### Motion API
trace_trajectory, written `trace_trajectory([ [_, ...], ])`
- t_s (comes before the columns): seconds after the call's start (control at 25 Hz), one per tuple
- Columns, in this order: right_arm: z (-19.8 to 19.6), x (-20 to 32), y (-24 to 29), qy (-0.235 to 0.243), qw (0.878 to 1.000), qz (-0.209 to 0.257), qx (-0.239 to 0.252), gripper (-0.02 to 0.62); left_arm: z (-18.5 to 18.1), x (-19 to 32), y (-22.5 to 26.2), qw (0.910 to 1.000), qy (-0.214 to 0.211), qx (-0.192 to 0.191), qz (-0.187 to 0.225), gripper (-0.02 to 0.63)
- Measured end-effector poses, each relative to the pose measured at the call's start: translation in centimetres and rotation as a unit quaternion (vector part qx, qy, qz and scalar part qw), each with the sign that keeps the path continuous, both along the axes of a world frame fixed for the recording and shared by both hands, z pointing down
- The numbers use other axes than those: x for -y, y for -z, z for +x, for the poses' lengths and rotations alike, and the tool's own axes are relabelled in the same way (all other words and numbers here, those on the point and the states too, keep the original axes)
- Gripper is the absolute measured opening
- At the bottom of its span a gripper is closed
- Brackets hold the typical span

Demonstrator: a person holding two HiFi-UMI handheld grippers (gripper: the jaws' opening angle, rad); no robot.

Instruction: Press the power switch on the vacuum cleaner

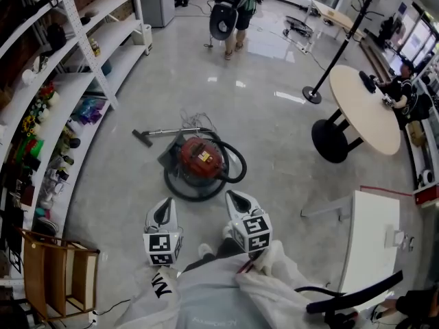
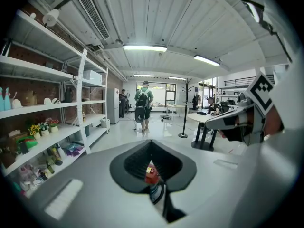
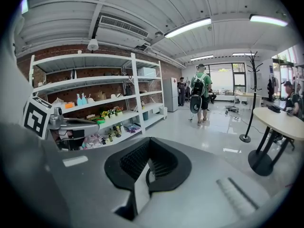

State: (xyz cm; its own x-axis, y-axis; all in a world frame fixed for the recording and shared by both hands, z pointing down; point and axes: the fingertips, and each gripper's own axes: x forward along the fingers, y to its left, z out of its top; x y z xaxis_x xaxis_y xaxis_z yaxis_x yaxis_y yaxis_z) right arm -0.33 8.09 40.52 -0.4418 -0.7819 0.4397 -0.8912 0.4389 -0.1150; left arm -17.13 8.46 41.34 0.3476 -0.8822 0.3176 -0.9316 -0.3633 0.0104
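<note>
While the vacuum cleaner (image 1: pixel 201 159) sits on the floor (image 1: pixel 274 132) well ahead of both jaw pairs, hose (image 1: pixel 241 166) looped round it, left gripper (image 1: pixel 167 201) and right gripper (image 1: pixel 234 195) hang empty, jaws closed together. Its switch is too small to pick out; a misjudged reach could press bare casing.
</note>
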Motion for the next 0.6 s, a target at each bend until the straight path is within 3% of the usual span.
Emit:
trace_trajectory([
  [0.6, 1.9, 0.4, 0.5, 0.038, 0.999, 0.0, 0.012, -0.001, 4.7, -0.4, 0.2, 0.9997, 0.01, -0.005, -0.022, 0.0],
])
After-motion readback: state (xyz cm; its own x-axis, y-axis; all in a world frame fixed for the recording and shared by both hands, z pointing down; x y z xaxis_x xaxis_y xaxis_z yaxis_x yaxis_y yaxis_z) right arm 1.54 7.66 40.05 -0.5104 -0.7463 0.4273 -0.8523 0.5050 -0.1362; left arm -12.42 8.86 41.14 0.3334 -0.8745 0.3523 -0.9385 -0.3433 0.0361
